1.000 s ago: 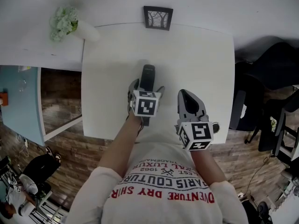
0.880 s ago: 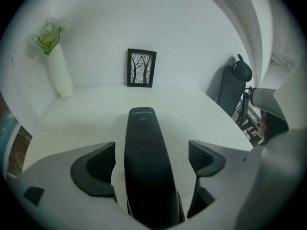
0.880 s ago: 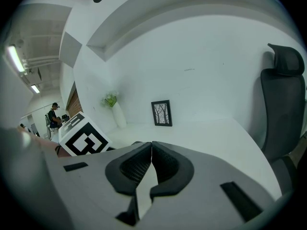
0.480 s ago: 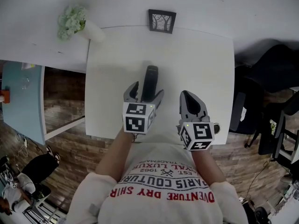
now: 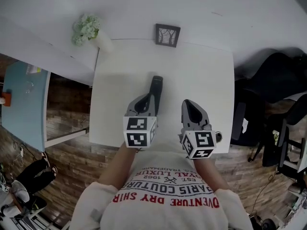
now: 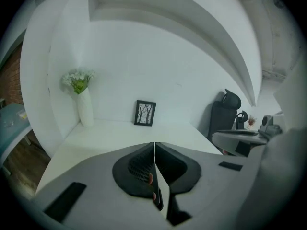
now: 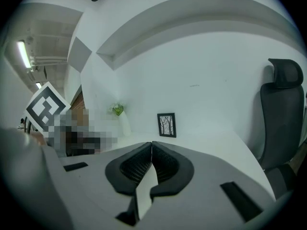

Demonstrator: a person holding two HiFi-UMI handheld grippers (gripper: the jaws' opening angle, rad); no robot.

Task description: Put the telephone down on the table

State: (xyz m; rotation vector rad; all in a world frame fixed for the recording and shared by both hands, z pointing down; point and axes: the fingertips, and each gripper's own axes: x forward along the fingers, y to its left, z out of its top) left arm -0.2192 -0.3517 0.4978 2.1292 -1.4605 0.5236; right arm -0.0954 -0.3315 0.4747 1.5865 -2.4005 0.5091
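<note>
**Telephone flat on the desk, both grippers empty near its close end**

The dark telephone (image 5: 156, 86) lies on the white desk (image 5: 206, 71), its long axis running straight away from the person toward the picture frame (image 5: 167, 34). It lies ahead of the left gripper (image 5: 147, 99), whose tips overlap its near end from overhead; the right gripper (image 5: 188, 104) stands off to the side, farther away. The left fingers (image 6: 136, 169) have just been closing and meet with nothing between them. The right fingers (image 7: 168, 169) are likewise pressed together, empty. I'd judge the put-down done.
</note>
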